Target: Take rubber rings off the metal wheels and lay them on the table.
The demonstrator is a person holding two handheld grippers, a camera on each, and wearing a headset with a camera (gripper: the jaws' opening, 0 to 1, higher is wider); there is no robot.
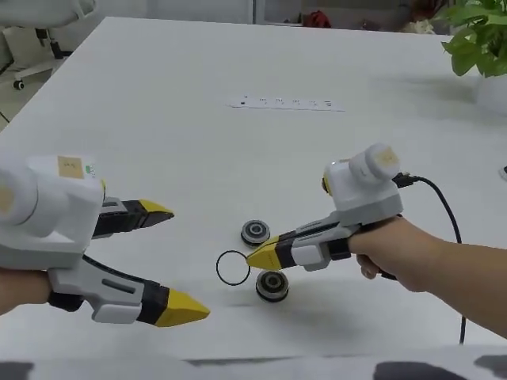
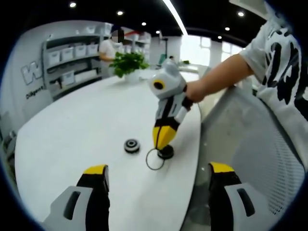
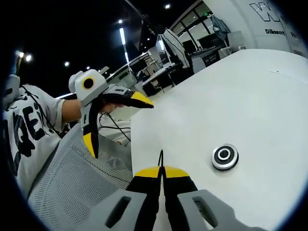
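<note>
The black rubber ring [image 1: 218, 267] sits low on the white table [image 1: 198, 119]. Its 3 o'clock edge is pinched between the clamped yellow tips of the right gripper [image 1: 255, 257]. In the right gripper view the ring reads as a thin dark line rising from the closed jaws.

The far metal wheel [image 1: 255, 232] lies at the ring's 1 o'clock. The near metal wheel [image 1: 272, 286] lies at 4 o'clock, its top edge tucked under that gripper. Whether either wheel wears a ring is hard to make out.

At 9 o'clock the left gripper [image 1: 188, 262] hovers with jaws spread wide, holding nothing. Its tan sticker [image 1: 70, 167] is too blurred to read.

A power strip [image 1: 285, 103] lies at 12 o'clock, and a potted plant [image 1: 475, 36] at 2 o'clock is cut by the frame. In the left gripper view the wall lettering [image 2: 31, 72] shows a large "W", with "Diligent" just legible below. In the right gripper view the shirt [image 3: 19, 125] shows "QE", the rest hidden.
</note>
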